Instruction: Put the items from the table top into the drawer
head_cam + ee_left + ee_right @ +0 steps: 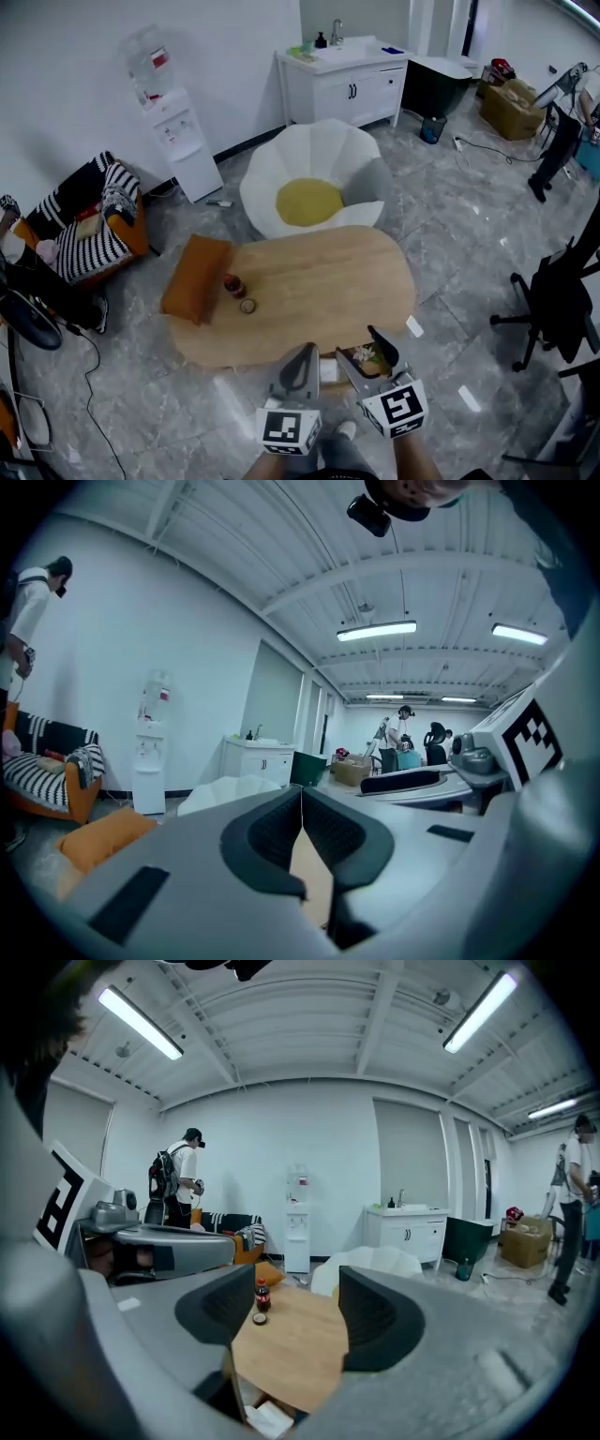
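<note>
Since the right gripper (286, 1312) gapes empty and the left gripper (302, 803) is pinched on nothing — straddle the red-capped bottle (233, 285) near the tabletop's (328, 281) left edge, keeping it upright.

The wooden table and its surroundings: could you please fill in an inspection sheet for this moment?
Surface: oval wooden table, light top.
Job's things: small red-capped bottle and small round item near the left end; drawer open at the near edge, things inside.
Clutter: orange cushion at the table's left end.
Grippers: left gripper shut, empty; right gripper open, empty.
Cables: black cable on the floor, left.
Surroundings: white petal chair, water dispenser, white sink cabinet.
</note>
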`<action>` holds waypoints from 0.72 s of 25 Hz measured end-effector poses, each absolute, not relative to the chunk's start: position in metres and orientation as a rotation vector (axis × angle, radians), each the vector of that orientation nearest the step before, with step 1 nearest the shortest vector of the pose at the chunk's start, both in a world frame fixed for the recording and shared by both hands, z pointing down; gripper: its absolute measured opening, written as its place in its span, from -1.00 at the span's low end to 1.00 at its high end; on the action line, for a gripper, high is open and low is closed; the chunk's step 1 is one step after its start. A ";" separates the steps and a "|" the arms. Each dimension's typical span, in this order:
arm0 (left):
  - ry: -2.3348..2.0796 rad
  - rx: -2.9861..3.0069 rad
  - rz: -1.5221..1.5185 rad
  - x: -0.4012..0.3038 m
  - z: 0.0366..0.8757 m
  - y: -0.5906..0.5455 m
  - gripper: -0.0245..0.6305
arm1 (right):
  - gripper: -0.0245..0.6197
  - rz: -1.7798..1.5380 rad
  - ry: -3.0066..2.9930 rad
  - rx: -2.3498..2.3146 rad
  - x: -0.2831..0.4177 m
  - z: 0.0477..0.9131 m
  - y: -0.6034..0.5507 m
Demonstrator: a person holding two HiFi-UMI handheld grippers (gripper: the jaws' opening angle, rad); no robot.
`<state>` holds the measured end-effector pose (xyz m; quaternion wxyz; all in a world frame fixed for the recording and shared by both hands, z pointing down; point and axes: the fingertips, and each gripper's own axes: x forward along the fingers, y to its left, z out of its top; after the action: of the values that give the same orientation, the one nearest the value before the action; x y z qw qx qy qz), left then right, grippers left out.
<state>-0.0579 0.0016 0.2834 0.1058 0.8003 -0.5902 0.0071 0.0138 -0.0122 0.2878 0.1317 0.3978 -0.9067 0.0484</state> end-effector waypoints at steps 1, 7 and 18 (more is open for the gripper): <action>-1.740 2.375 0.006 -0.056 0.272 0.005 -0.89 | -0.07 0.105 -2.643 1.147 0.012 0.278 -0.008; -1.740 2.468 -0.051 -0.046 0.223 0.024 -0.89 | -0.51 -0.037 -2.701 1.142 0.003 0.227 0.014; -1.759 2.549 -0.113 -0.040 0.181 0.056 -0.89 | -0.86 -0.091 -2.797 1.147 -0.003 0.187 0.054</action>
<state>-0.0400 0.0564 0.1808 0.0211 0.8223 -0.5675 -0.0363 -0.0028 0.0545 0.1873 0.0585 0.3787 -0.9232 -0.0300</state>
